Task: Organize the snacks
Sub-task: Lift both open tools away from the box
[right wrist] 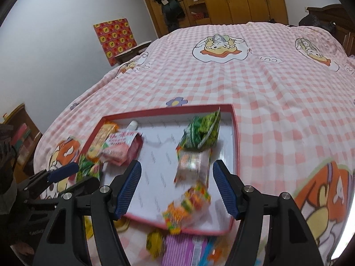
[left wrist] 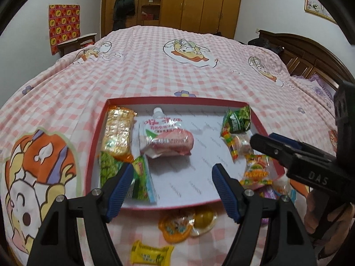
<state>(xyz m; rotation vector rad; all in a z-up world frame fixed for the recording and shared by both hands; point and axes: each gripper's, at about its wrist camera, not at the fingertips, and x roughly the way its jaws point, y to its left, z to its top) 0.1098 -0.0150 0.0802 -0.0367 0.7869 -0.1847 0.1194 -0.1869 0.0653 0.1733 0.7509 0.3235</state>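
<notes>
Filling the red tray [left wrist: 97, 133] — wafer pack [left wrist: 117, 130] far left, pink pouch [left wrist: 166, 137] mid, green bag [left wrist: 238, 119] right. Your left gripper [left wrist: 173, 190] and right gripper [right wrist: 177, 190] both gape empty. Next, you likely need the loose jelly cups [left wrist: 186, 223] — approach low.

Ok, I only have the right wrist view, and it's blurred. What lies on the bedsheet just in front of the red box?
Observer: An orange jelly cup, a clear yellow jelly cup touching it, and a yellow wrapped candy nearer the camera.
Operator: Is the left gripper holding anything?
Observer: No. The left gripper is open and empty, pointed at the near part of the red box.
Operator: What's the orange blur along the box's left wall?
Observer: A golden-wrapped biscuit pack, lying lengthwise beside the pink spouted pouch.
</notes>
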